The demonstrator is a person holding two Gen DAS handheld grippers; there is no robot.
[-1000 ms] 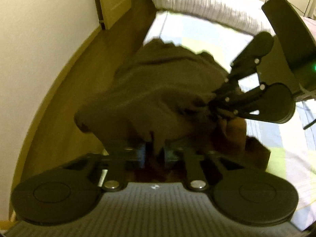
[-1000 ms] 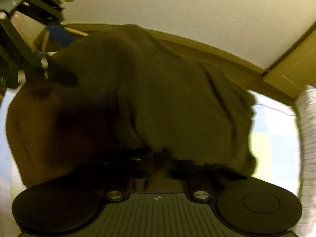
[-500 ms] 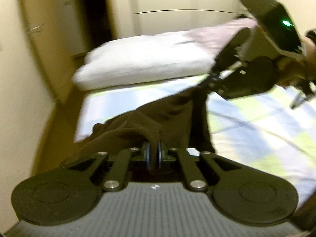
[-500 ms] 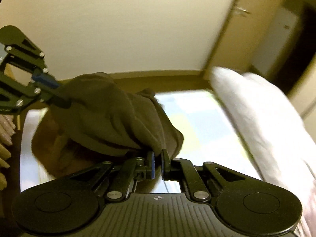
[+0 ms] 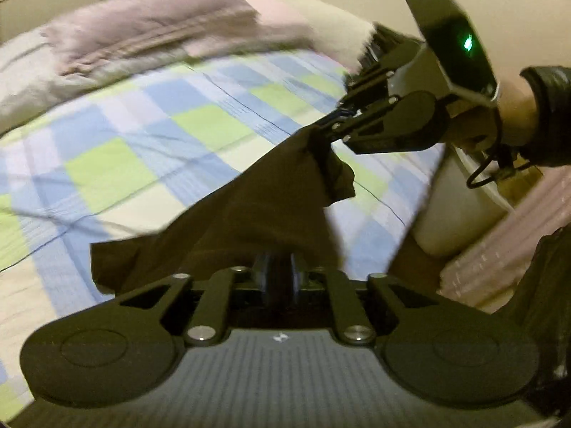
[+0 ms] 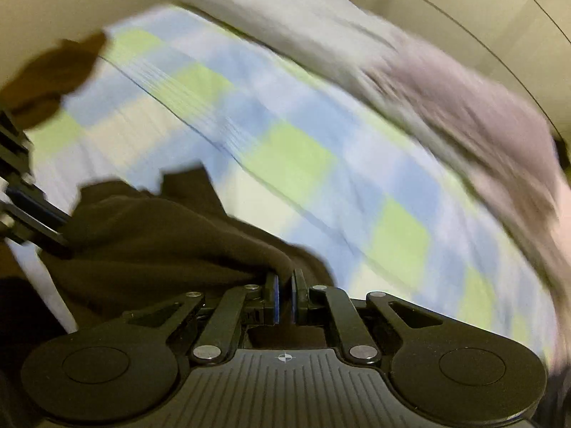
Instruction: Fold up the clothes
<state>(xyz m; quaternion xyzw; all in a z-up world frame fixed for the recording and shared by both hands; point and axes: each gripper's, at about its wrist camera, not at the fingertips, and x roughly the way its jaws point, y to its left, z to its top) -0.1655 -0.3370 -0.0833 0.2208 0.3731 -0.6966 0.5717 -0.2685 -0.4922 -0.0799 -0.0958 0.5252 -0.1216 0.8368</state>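
A: We log the left gripper (image 5: 280,271) clenched on the dark brown garment (image 5: 264,207); cloth covers the fingertips, and only a narrow slot shows between the blue pads.

B: Agreed. We see the right gripper (image 5: 326,126) in the left wrist view too, fingers drawn together on an upper fold of the same garment, a green light glowing on its housing.

A: From the right wrist view, we note the right gripper (image 6: 284,294) pinching a thin edge of the garment (image 6: 171,242) between its blue pads (image 6: 275,296).

B: So we have the cloth stretched in the air between the two tools, above the checked bedsheet (image 5: 150,132). One loose corner hangs down toward the near side of the bed.

A: We place a lilac quilt (image 5: 142,32) bunched along the far edge of the bed, and a grey pillow (image 6: 285,25) at its far corner in the right wrist view.

B: The person's right hand (image 5: 478,125) wraps the handle, with a black sleeve at the wrist. Both views are blurred; we cannot tell what kind of garment it is.
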